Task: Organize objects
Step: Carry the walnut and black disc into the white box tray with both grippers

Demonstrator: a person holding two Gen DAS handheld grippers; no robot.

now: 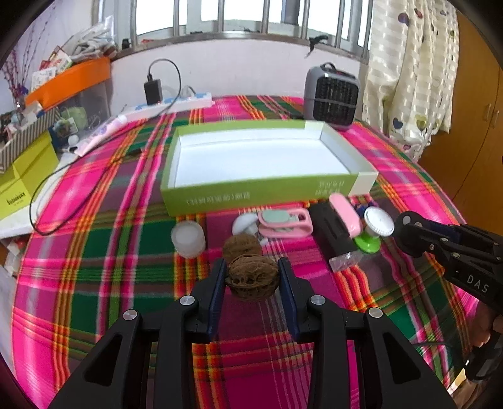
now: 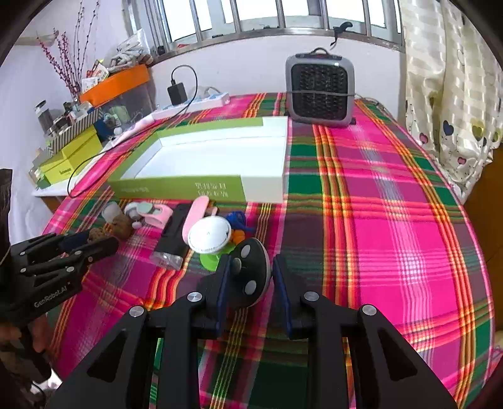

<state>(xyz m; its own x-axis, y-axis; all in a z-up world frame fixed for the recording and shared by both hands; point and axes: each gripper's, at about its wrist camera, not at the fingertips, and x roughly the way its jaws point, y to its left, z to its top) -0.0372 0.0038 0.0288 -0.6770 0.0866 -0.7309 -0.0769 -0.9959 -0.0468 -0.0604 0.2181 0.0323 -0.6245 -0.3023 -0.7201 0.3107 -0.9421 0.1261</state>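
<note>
- Left wrist view: looks down-forward along its jaws, close over the desk (image 1: pixel 94 251).
- Right wrist view: same facing, further right; both share the green box (image 1: pixel 264 163) (image 2: pixel 204 163) beyond the jaws.

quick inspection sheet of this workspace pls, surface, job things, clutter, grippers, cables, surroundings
surface: plaid cloth, bare on its right side.
job's things: open box empty; in front of it two walnuts, a white jar, a pink clip, a black case, a white dial.
clutter: heater and power strip at the far edge.
grippers: left gripper shut on the near walnut; right gripper around a black disc, left pad touching, right pad apart.
cables: black cord loops from the charger over the left edge.
surroundings: barred window, curtain, side shelf with boxes.
</note>
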